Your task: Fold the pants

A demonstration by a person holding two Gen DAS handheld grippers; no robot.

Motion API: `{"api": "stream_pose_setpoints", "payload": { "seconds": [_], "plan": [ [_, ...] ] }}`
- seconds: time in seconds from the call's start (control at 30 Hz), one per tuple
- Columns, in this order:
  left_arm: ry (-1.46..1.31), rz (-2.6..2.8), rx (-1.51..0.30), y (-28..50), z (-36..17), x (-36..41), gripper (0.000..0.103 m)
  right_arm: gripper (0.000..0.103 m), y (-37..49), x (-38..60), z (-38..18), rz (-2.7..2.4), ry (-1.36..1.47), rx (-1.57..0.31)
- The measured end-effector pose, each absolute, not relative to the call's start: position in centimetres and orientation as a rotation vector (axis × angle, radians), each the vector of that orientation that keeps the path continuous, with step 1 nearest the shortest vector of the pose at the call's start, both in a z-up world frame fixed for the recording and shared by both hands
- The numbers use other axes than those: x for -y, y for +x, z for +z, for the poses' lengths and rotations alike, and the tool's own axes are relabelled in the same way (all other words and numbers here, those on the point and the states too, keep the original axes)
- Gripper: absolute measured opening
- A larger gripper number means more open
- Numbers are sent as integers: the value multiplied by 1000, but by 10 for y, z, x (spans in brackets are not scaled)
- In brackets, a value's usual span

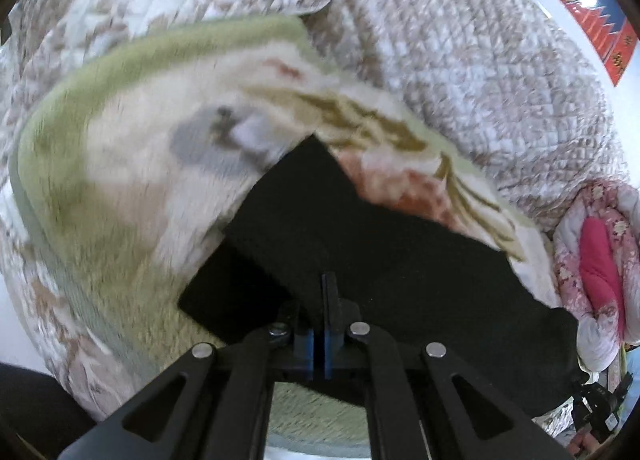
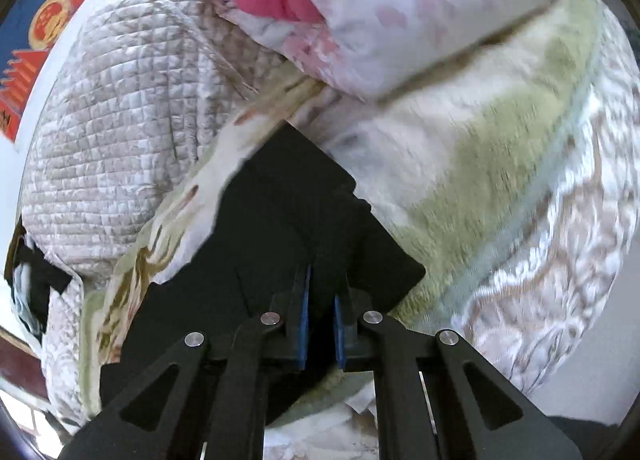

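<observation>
Mid-fold, by the look of it: the pants (image 1: pixel 360 236) are black, lying on the green-and-cream blanket (image 1: pixel 132 164) that covers the bed, and both tools have hold of them. Left tool (image 1: pixel 329 284) is clenched on a raised ridge of the black cloth — pads nearly touching, fabric pinched between. Right tool (image 2: pixel 322 288) is also clamped on pants (image 2: pixel 304 216), with a thicker bunch between its blue pads (image 2: pixel 303 320), so the jaws stand a little apart. In the left view the cloth shows at least two stacked layers with straight edges and a square corner poking out low left, so I'd judge one fold is already in; the far end tapers to a point up-blanket. Right view shows the same stepped, layered outline with a squared corner at right. What's left, as I read it: carry the gripped edge over, lay it flat, square the stack. Can't tell waistband from leg ends — the black swallows all detail. Materials: pants look matte and soft, fleece-like, limp enough to sag between grips; blanket is plush, high pile, grippy, so dragging will probably bunch it. Under that is a quilted beige-white bedspread (image 1: pixel 460 60) with diamond stitching. A puffy pink floral quilt (image 2: pixel 400 12) sits at the bed's far edge in the right view, just beyond the pants. Both views are motion-blurred.
</observation>
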State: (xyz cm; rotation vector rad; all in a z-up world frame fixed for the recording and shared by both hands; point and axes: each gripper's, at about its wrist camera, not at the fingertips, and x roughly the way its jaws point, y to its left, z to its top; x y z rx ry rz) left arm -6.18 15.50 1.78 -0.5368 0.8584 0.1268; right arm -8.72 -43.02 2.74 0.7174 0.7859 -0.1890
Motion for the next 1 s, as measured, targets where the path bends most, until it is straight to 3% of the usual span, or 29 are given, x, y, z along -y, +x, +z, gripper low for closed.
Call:
{"api": "stream_pose_setpoints", "payload": {
  "seconds": [0.33, 0.4, 0.47, 0.73, 0.8, 1.0],
  "plan": [
    [-454, 150, -861, -62, 19, -147, 4, 10, -90, 423, 32, -210, 663, -809],
    [-453, 152, -873, -62, 18, -147, 4, 14, -92, 422, 36, -217, 659, -800],
    [-444, 155, -859, -65, 23, -148, 5, 25, -99, 423, 45, -270, 624, -776],
    [-380, 364, -739, -83, 56, -166, 9, 30, -111, 415, 79, -280, 474, -649],
    [-374, 364, -719, -83, 62, -167, 9, 39, -104, 401, 77, -214, 431, -665],
    [-351, 194, -740, -65, 67, -143, 9, 40, -76, 372, 32, -158, 343, -910]
  ]
}}
